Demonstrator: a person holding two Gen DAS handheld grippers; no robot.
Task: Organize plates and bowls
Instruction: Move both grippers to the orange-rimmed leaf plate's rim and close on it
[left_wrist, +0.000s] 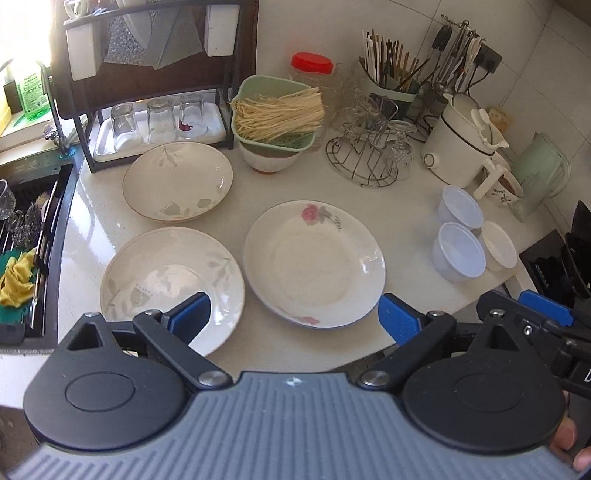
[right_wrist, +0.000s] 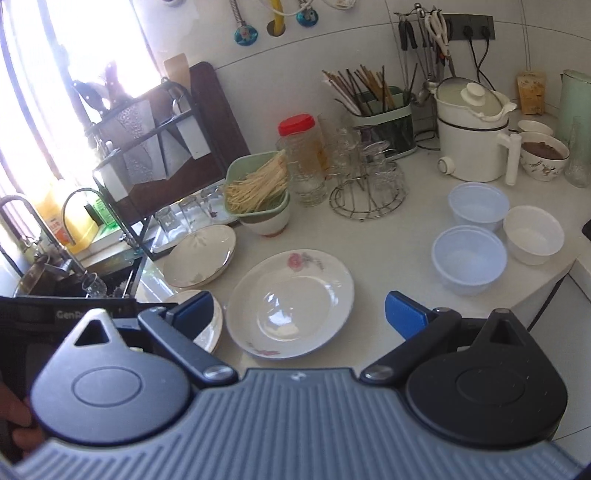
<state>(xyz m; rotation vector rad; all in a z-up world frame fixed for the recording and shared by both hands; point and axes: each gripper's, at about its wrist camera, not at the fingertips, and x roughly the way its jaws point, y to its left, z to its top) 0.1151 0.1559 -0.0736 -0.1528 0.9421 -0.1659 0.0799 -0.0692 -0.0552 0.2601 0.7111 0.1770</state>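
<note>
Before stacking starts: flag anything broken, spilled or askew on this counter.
Nothing is broken or spilled. Only oddity: the green strainer of noodles sits tilted on a bowl. The three plates lie flat.

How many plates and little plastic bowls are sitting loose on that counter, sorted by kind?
Grey leaf-pattern plates: 2, the far one and the near one.
Pink rose plate: 1.
Bluish plastic bowls: 2, one farther, one nearer.
White plastic bowl: 1.
Total: 6.
</note>
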